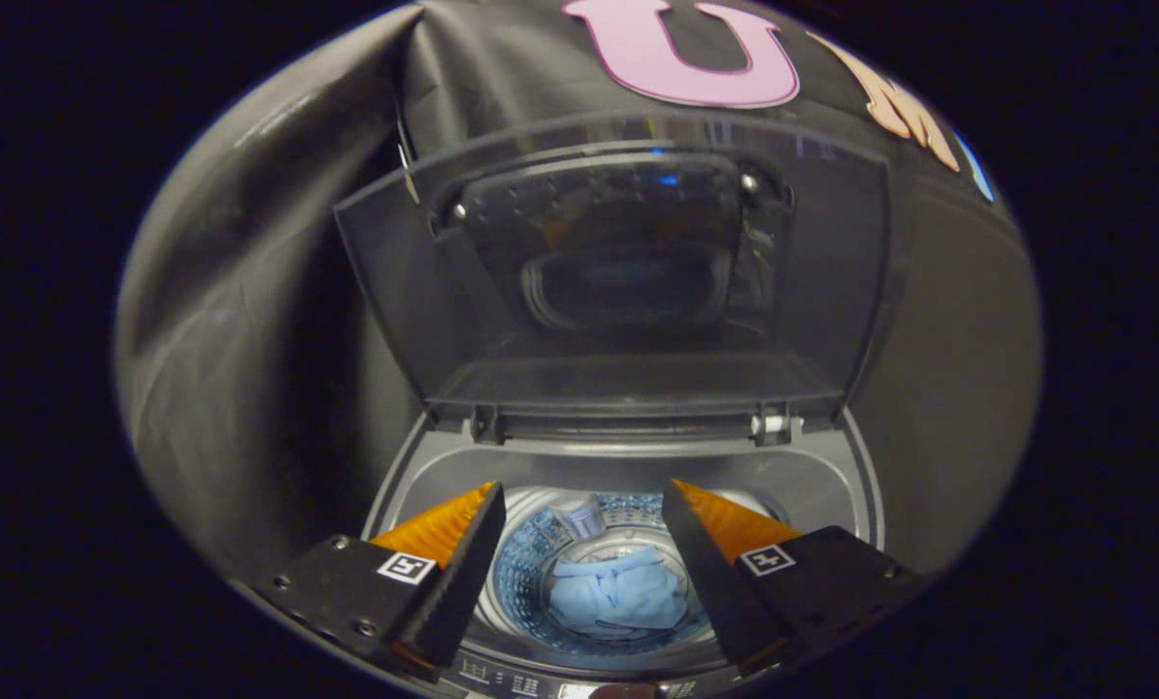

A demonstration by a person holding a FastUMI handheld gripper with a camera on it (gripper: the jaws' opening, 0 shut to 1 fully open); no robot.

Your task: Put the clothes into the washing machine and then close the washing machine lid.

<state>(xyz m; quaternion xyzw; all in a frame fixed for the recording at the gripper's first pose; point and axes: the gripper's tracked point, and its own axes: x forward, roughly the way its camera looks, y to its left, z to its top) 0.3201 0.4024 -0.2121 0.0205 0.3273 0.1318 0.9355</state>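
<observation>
One gripper (584,495), fingers spread, holding nothing. One washing machine (628,466), its one lid (618,282) raised at 12 o'clock. One blue cloth (618,597) in the drum, between the fingers. Panel writing unreadable.

Black cloth booth wall (279,291) hangs as backdrop, draped in soft folds and creases. Faint sheen along upper fold. Cloth wraps around both sides, darker and deeply shadowed toward lower edges.
</observation>
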